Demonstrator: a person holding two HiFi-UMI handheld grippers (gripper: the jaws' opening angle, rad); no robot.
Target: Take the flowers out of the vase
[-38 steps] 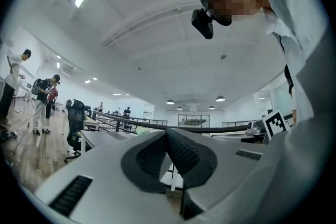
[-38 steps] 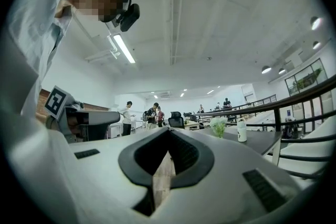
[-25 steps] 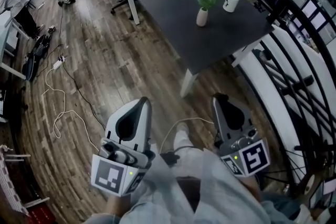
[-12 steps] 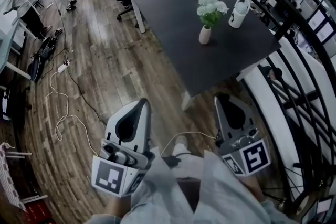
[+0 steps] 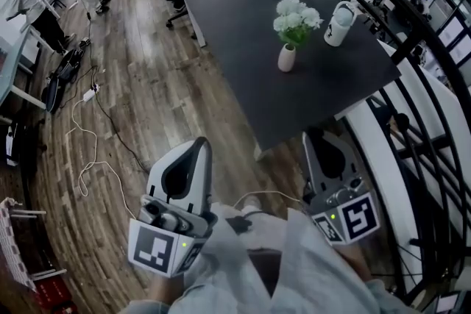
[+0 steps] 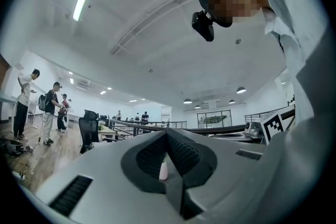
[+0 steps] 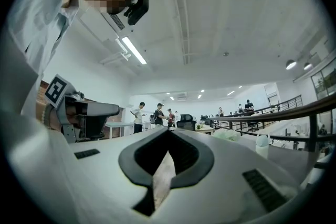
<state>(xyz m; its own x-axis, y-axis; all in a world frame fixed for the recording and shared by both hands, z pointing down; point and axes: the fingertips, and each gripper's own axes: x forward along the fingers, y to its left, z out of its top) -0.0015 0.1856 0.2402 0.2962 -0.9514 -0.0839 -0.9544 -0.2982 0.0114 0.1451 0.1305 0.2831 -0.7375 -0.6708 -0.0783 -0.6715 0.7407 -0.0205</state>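
Flowers, white and rounded over green leaves, stand in a small smooth white vase on the matte dark table, a white bottle near it, well apart from the left gripper and right gripper, both with jaws closed on nothing above streaked wooden floor.

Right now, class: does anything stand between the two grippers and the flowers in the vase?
Nothing visible does. Only wooden floor and bare table lie between the left gripper, the right gripper and the flowers in the vase. The white bottle stands right of the vase, off that line.
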